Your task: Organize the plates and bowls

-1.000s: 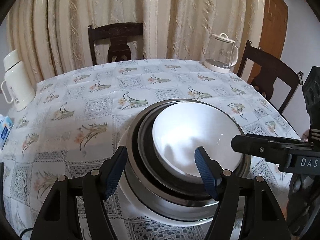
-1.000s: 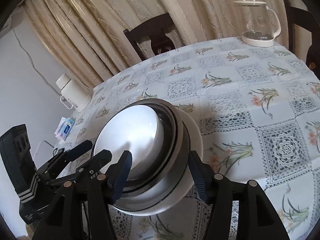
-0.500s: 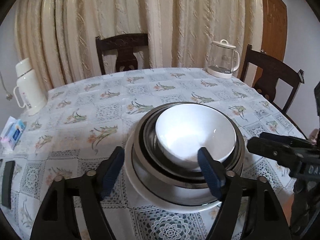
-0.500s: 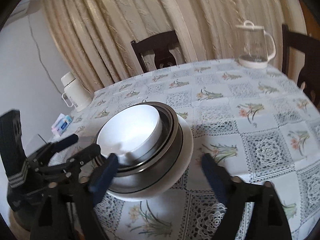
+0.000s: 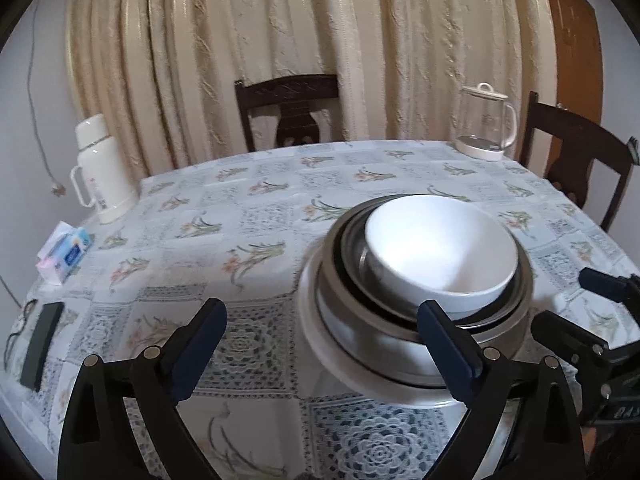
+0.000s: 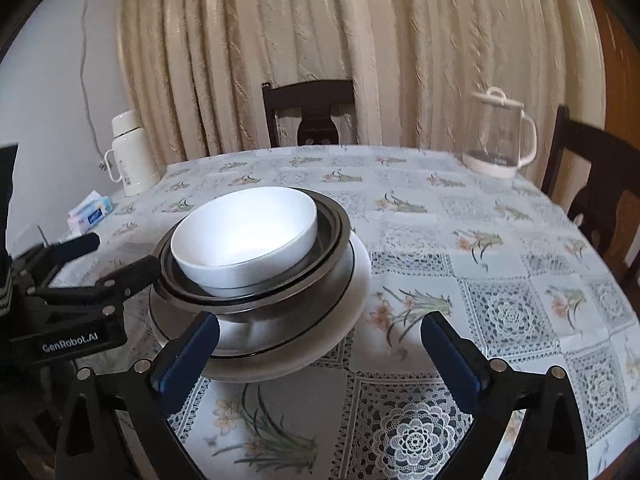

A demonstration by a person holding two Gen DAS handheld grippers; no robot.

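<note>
A white bowl (image 5: 440,252) (image 6: 244,232) sits inside nested steel bowls (image 5: 520,292) (image 6: 336,248), all on a white plate (image 5: 316,344) (image 6: 352,312) on the flowered tablecloth. My left gripper (image 5: 320,312) is open, just short of the stack's near left side and holding nothing. My right gripper (image 6: 320,324) is also open, short of the stack's right front, with tablecloth between its fingers. Each gripper shows in the other's view: the right gripper (image 5: 572,304) beside the stack's right, the left gripper (image 6: 112,256) close to the steel rim.
A white thermos (image 5: 104,172), a tissue pack (image 5: 64,252) and a flat black device (image 5: 42,344) lie along the table's left side. A glass kettle (image 5: 484,124) stands far right. Dark chairs (image 5: 292,108) (image 5: 576,148) and curtains ring the table.
Both grippers have drawn back from the stack and risen, so it looks smaller and farther off. The stack itself has stayed put on the table.
</note>
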